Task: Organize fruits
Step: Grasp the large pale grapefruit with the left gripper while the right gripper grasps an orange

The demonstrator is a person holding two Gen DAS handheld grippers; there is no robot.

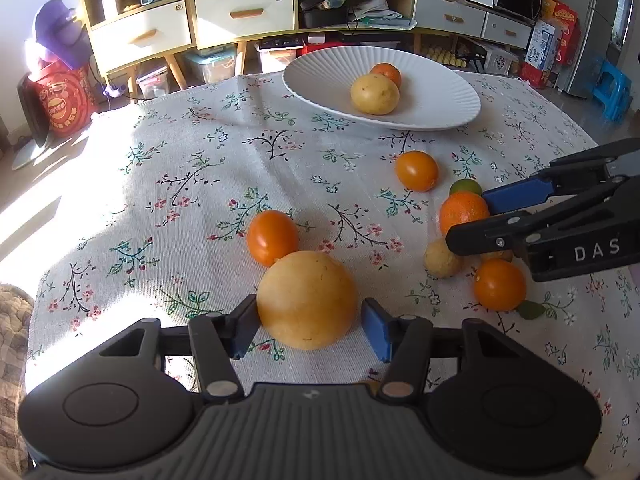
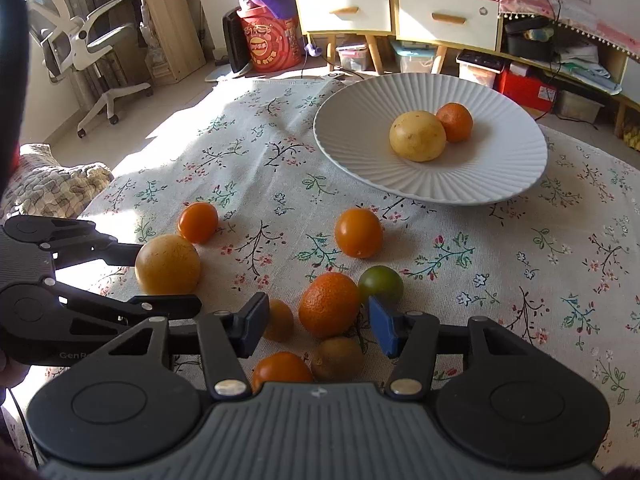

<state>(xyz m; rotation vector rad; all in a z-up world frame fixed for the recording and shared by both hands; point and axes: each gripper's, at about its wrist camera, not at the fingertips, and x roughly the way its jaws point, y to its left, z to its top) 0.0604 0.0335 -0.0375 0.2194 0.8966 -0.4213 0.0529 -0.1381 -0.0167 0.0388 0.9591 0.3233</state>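
Note:
My left gripper (image 1: 308,326) is open around a large yellow-orange fruit (image 1: 307,300) that rests on the floral cloth; its pads stand at the fruit's sides with small gaps. In the right wrist view the same fruit (image 2: 167,265) sits between the left gripper's fingers (image 2: 120,254). My right gripper (image 2: 316,326) is open around a rough orange mandarin (image 2: 329,304), also seen in the left wrist view (image 1: 464,210). A white ribbed plate (image 2: 480,176) at the back holds a yellow fruit (image 2: 417,135) and a mandarin (image 2: 454,122).
Loose on the cloth: smooth orange fruits (image 2: 358,232) (image 2: 197,222) (image 2: 280,370), a green one (image 2: 380,282), two small brownish ones (image 2: 337,358) (image 2: 279,319). Behind the table stand a cabinet with drawers (image 2: 400,12), a red bucket (image 2: 270,40) and an office chair (image 2: 80,40).

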